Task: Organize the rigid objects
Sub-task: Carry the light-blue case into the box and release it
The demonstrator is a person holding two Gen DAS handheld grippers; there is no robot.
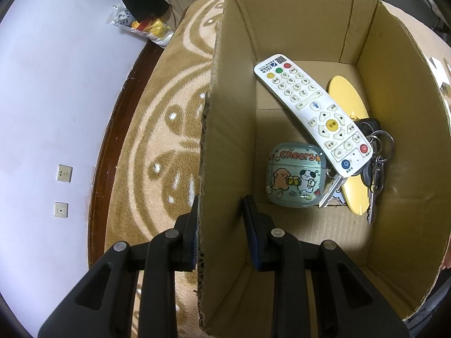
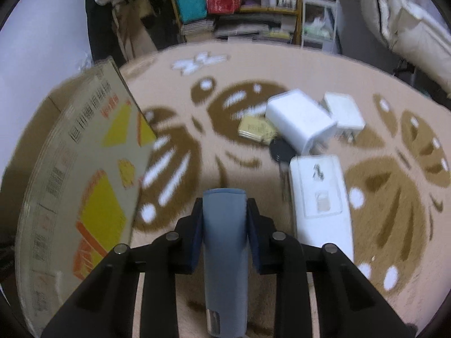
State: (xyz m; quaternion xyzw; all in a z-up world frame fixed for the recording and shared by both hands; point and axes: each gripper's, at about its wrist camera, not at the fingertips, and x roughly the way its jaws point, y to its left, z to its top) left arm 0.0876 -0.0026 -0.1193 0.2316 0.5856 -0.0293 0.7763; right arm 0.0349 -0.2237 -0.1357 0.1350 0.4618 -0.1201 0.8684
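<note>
A tan, fleecy blanket (image 2: 253, 169) with brown-and-white leaf patterns is covering the supporting surface. An open cardboard box (image 2: 84, 169) with yellow and orange print is sitting on it at the left. Near the middle, two white plug-in chargers (image 2: 300, 119) are lying side by side, with a small gold packet (image 2: 255, 128) and a black round disc (image 2: 280, 149) just beside them, and a long white remote-like case (image 2: 321, 197) is resting nearer the camera.

A tan patterned rug (image 1: 157, 129) meets a white wall (image 1: 50, 84) with cluttered shelves (image 2: 253, 8) beyond.
</note>
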